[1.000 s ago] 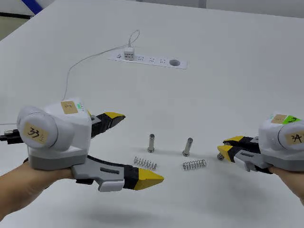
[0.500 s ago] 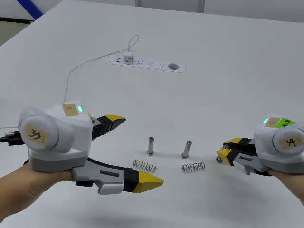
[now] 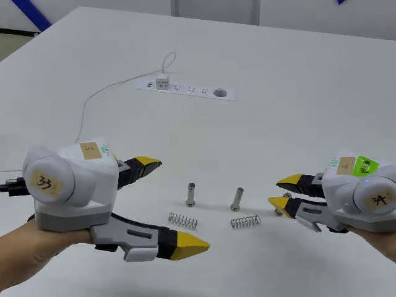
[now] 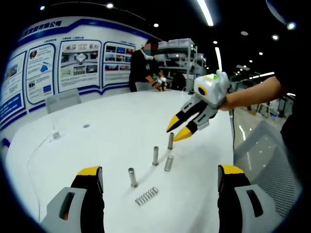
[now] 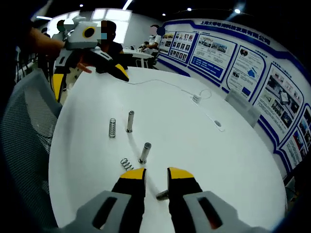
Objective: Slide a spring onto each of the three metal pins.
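Observation:
Two metal pins stand upright mid-table, one on the left [image 3: 190, 193] and one on the right [image 3: 237, 198]. A loose spring [image 3: 183, 220] lies in front of the left pin and a second spring [image 3: 245, 221] in front of the right one. A third pin [image 5: 163, 195] sits low between the jaws of my right gripper [image 3: 283, 192], which stand a little apart and do not clamp it. My left gripper [image 3: 170, 204] is wide open with nothing in it, left of the pins. The left gripper view shows the right gripper [image 4: 176, 132] with its tips at that third pin [image 4: 171, 141].
A white power strip [image 3: 182, 90] with a plugged charger [image 3: 162, 80] and a trailing cable [image 3: 105, 90] lies at the back of the white table [image 3: 297, 111]. People stand at another table [image 4: 146, 63] in the background.
The right gripper's jaws have parted from nearly together to a small gap and it has edged left. The left gripper stays open in the same place. The head camera tilted.

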Tool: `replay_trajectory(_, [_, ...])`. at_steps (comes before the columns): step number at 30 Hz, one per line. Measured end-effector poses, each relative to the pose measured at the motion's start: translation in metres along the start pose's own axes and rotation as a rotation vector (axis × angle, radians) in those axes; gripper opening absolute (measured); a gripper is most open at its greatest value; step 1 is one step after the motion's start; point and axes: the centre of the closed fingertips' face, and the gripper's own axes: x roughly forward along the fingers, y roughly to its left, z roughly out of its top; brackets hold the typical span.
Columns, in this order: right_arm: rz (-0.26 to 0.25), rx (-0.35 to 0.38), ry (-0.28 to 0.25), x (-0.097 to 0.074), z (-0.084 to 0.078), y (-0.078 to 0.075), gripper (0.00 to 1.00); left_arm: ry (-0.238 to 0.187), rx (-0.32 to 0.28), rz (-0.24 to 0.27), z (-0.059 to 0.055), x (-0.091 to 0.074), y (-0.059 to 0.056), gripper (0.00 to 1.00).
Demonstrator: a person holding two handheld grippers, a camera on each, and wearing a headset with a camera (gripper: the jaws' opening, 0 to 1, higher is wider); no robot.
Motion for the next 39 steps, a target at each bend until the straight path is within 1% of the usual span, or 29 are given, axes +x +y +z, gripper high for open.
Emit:
replay_trajectory(2, [0.039,-0.015,0.002,0.003,0.001,0.009,0.18,-0.003,-0.002,0.001,0.0,0.0,0.0,1.0])
replay_trajectory(5, [0.066,-0.024,0.021,0.009,-0.003,0.016,0.18,-0.013,-0.005,0.002,0.004,-0.002,0.0,1.0])
replay_trajectory(8, [0.093,-0.035,0.053,0.015,-0.01,0.022,0.18,-0.021,-0.001,0.006,0.007,-0.004,0.001,1.0])
replay_trajectory(12, [0.115,-0.04,0.07,0.022,-0.014,0.025,0.18,-0.02,-0.006,0.014,0.006,-0.005,0.003,1.0])
replay_trajectory(14, [0.128,-0.047,0.088,0.026,-0.017,0.027,0.18,-0.03,-0.025,0.015,0.007,-0.006,0.004,1.0])
replay_trajectory(15, [0.138,-0.05,0.096,0.028,-0.019,0.028,0.18,-0.034,-0.026,0.016,0.008,-0.006,0.004,1.0])
replay_trajectory(19, [0.163,-0.048,0.123,0.037,-0.026,0.031,0.18,-0.029,-0.023,0.02,0.008,-0.007,0.005,1.0])
replay_trajectory(23, [0.187,-0.033,0.161,0.044,-0.036,0.034,0.18,-0.018,-0.022,0.023,0.005,-0.008,0.007,1.0])
replay_trajectory(28, [0.202,-0.005,0.181,0.048,-0.042,0.035,0.18,-0.018,-0.029,0.031,0.003,-0.009,0.009,1.0])
replay_trajectory(29, [0.204,0.008,0.169,0.049,-0.04,0.035,0.18,-0.018,-0.03,0.032,0.003,-0.009,0.009,1.0])
replay_trajectory(33, [0.213,0.021,0.171,0.048,-0.04,0.037,0.18,-0.015,-0.035,0.031,0.001,-0.008,0.01,1.0])
replay_trajectory(37, [0.223,0.033,0.174,0.046,-0.041,0.039,0.18,-0.011,-0.038,0.024,-0.001,-0.006,0.008,1.0])
replay_trajectory(39, [0.23,0.053,0.173,0.045,-0.041,0.041,0.17,-0.008,-0.037,0.02,-0.002,-0.005,0.006,1.0])
